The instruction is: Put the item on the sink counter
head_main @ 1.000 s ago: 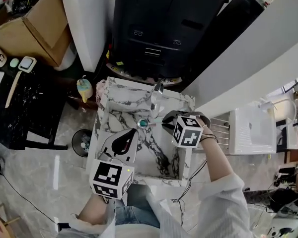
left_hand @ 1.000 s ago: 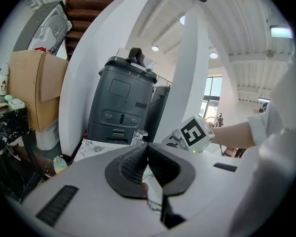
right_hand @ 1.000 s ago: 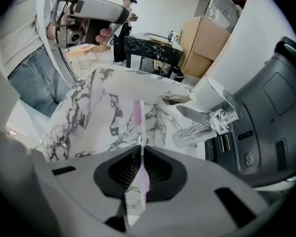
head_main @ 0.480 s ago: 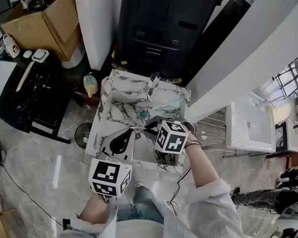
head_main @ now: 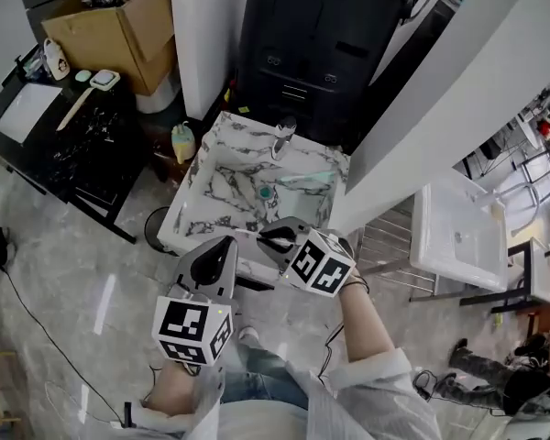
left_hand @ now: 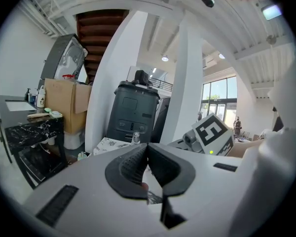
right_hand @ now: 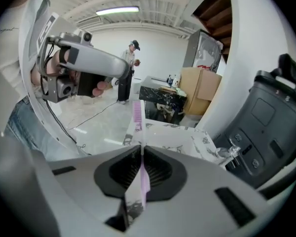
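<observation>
we find the right gripper [right_hand: 140, 152] pinching a pink toothbrush [right_hand: 137, 115], its bristle end reaching out beyond the jaws. only the right gripper view shows this; the head view does not make the brush out. the head view places that gripper over the near edge of the marble sink table [head_main: 222, 137]. the left gripper [left_hand: 148, 154] is pressed together on nothing, beside that same edge.

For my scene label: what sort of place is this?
Probably a workshop or studio hall, not a home bathroom: the marble sink stands free on open floor, near a cardboard box and another white basin.
</observation>
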